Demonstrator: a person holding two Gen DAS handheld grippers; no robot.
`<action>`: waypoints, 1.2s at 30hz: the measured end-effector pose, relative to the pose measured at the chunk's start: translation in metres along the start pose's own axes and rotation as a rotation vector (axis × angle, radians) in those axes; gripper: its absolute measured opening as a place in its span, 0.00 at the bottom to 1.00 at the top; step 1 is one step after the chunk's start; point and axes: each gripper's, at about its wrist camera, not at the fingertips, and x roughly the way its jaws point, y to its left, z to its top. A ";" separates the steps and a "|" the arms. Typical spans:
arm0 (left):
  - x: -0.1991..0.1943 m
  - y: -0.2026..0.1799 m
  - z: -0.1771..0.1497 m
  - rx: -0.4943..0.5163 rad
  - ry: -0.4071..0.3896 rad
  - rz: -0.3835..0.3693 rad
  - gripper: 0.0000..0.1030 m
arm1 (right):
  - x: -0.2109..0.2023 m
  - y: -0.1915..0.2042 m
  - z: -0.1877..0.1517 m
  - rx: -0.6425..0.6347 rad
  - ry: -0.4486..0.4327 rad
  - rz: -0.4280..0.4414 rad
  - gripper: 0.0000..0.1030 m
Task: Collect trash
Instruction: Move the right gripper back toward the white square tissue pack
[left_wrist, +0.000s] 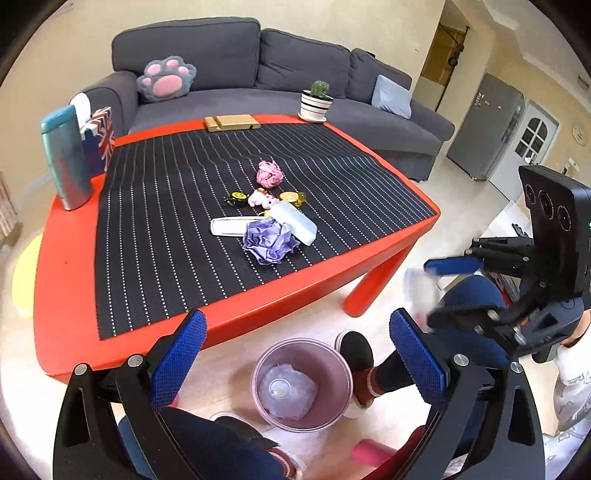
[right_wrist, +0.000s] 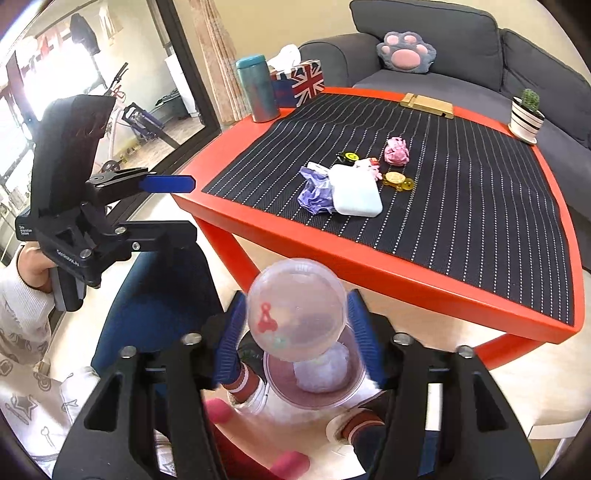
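1. The right gripper (right_wrist: 295, 328) has its jaws clamped on a clear round plastic cup lid with a red mark (right_wrist: 295, 310), held just above a translucent pink-tinted plastic bin (right_wrist: 314, 395) on the floor.
2. The bin (left_wrist: 301, 384) stands beside the red plastic desk (left_wrist: 258, 306), between the person's feet, with clear crumpled plastic (left_wrist: 286, 393) lying inside it.
3. The left gripper (left_wrist: 295, 354) hangs over the bin with its jaws wide apart, holding nothing.
4. On the desk's black striped mat (left_wrist: 166, 221) lie a crumpled purple paper wad (left_wrist: 269, 242), touching a white rounded case (left_wrist: 297, 221), and farther back a crumpled pink paper wad (left_wrist: 269, 173).
5. Between the two wads sit a small pink plush toy (left_wrist: 262, 197), a yellow smiley badge (left_wrist: 236, 195) and a yellow trinket (left_wrist: 291, 197).
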 end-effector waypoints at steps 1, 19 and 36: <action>0.000 0.001 0.000 -0.001 0.000 0.001 0.93 | 0.000 0.000 0.001 0.002 -0.003 -0.002 0.92; 0.003 0.001 -0.003 0.000 0.015 0.001 0.93 | 0.002 -0.008 0.002 0.042 0.003 -0.023 0.95; 0.000 0.001 0.007 -0.002 0.009 0.002 0.93 | -0.011 -0.019 0.016 0.067 -0.035 -0.004 0.95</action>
